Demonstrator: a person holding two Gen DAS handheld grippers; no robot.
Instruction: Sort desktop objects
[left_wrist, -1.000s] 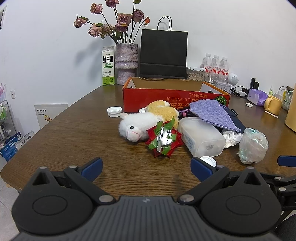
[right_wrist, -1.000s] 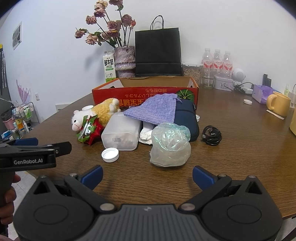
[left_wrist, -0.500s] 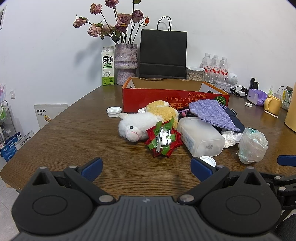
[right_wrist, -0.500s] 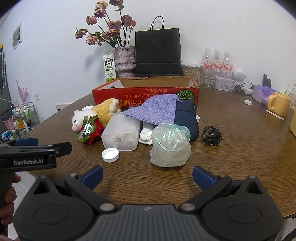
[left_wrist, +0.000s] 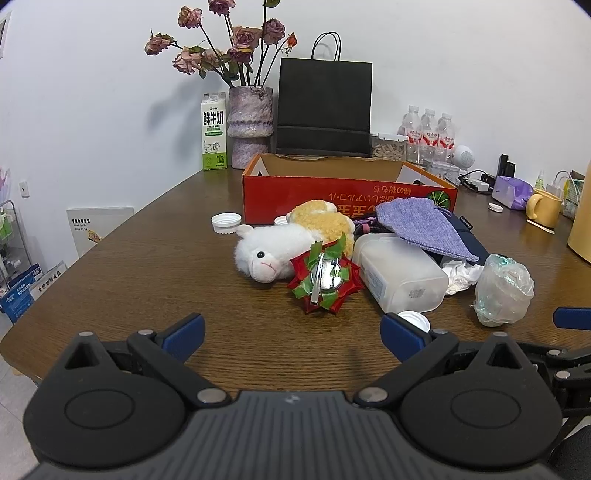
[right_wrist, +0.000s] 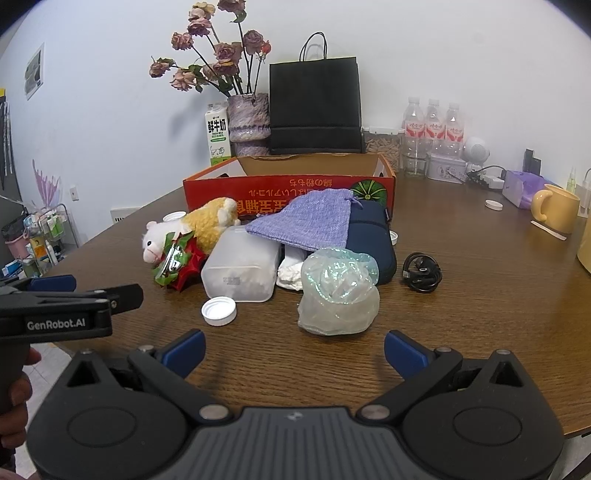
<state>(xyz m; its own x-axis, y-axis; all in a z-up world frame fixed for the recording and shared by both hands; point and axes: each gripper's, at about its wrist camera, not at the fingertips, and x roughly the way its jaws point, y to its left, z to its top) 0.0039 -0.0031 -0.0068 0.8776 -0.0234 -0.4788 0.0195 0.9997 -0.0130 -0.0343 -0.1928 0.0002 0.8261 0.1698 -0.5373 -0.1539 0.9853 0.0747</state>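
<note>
A pile lies on the wooden table before an open red cardboard box (left_wrist: 347, 194) (right_wrist: 288, 192). It holds a plush sheep (left_wrist: 273, 247) (right_wrist: 184, 229), a red-green bow with a metal clip (left_wrist: 325, 277) (right_wrist: 177, 264), a frosted plastic container (left_wrist: 400, 275) (right_wrist: 242, 266), a purple pouch (left_wrist: 421, 225) (right_wrist: 306, 221), a navy case (right_wrist: 369, 236), crumpled tissue (left_wrist: 461, 275) and a crumpled clear bag (left_wrist: 504, 290) (right_wrist: 338, 291). My left gripper (left_wrist: 291, 338) is open and empty, short of the bow. My right gripper (right_wrist: 293, 350) is open and empty, just short of the clear bag.
White caps (left_wrist: 225, 222) (right_wrist: 219, 311) and a black cable (right_wrist: 423, 271) lie loose. A vase of flowers (left_wrist: 249, 125), milk carton (left_wrist: 213, 131), black paper bag (left_wrist: 323, 107), water bottles (left_wrist: 428, 133) and yellow mug (left_wrist: 545, 206) stand behind and right. The table's front edge is close below both grippers.
</note>
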